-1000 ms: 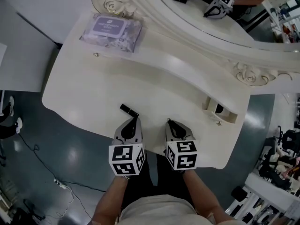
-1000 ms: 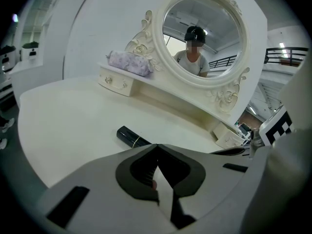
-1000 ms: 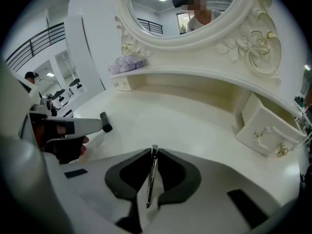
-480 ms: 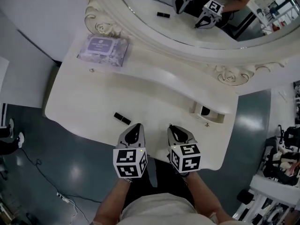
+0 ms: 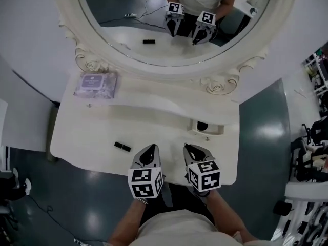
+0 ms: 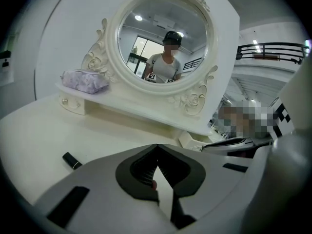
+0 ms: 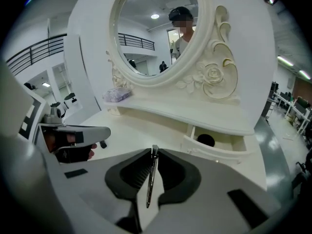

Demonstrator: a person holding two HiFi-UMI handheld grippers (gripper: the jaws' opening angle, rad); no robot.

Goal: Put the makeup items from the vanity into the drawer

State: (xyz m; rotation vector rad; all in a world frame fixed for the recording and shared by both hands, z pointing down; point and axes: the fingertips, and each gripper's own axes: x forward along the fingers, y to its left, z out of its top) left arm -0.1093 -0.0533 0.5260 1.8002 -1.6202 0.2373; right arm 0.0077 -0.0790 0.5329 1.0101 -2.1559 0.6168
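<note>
– What is held in the grippers?
– The left gripper [image 5: 149,149] is seen closed, its jaws met tip to tip. A thin metal item [image 7: 151,172] is clamped edge-on in the right gripper [image 5: 189,148].
– What is changed from a second ago?
– Both grippers are drawn back to the front edge of the vanity [image 5: 92,132]. The black lipstick tube [image 5: 122,146], earlier just off the left tips, is now left lying out to their left. The drawer [image 5: 207,132] is found open, ahead and right of the right gripper.
</note>
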